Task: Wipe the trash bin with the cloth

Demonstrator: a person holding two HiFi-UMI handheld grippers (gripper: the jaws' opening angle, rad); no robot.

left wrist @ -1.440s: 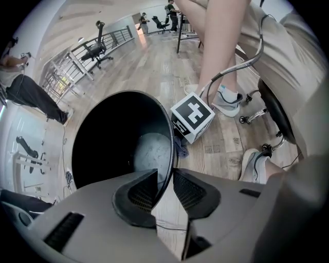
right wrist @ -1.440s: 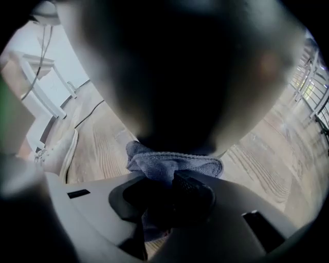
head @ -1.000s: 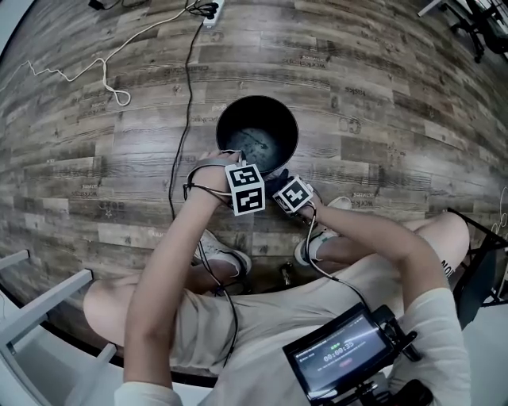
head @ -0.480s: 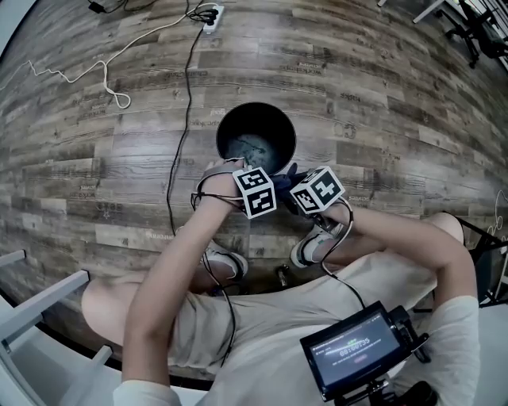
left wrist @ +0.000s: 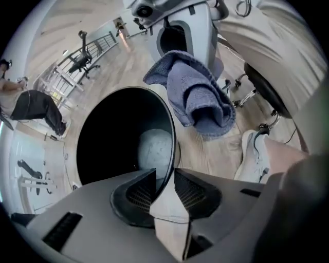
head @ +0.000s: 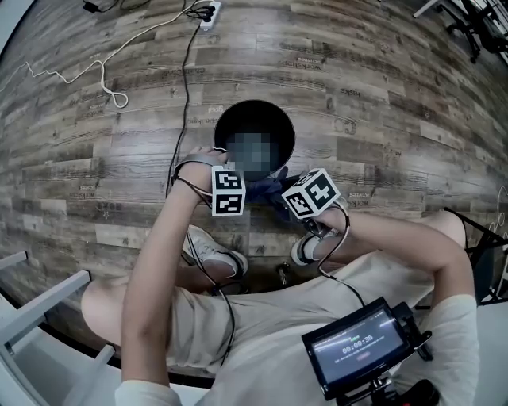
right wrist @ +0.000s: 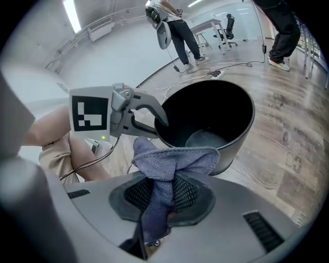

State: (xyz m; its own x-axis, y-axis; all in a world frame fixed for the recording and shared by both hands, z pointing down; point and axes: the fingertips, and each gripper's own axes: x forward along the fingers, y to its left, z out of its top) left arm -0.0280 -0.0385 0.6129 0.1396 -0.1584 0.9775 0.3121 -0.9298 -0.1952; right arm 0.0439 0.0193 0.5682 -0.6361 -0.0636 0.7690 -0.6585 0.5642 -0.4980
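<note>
Currently in frame: one seated person with arms extended over a wood-plank floor, one hand-held gripper in each hand.
Floor, left side: a white cable and a black cable run toward a white power strip at the top edge.
Left hand-held gripper: positioned at the near-left rim of the trash bin. The jaws straddle the rim, one inside the bin and one outside. The jaws are opening, and a gap shows between the pads and the thin wall, so the grasp is released.
Trash bin: black and round, standing on the floor with its mouth upward, ahead of the person's shoes. The inner wall is dark. A pale, scuffed bottom shows in both gripper views.
Cloth: blue-grey and bunched, outside the bin, just beside its near-right outer wall and off the floor. Contact with the wall cannot be determined.
Right hand-held gripper: clenched on the cloth. A twisted fold runs down between both pads, and the remainder bulges out ahead of the jaws.
Gripper relation: both marker cubes sit near each other at the near side of the bin.
Shoes: white, on the floor between the bin and the person's lap.
Lower right: a device with a lit screen.
Background, right gripper view: standing people and office chairs well behind the bin.
</note>
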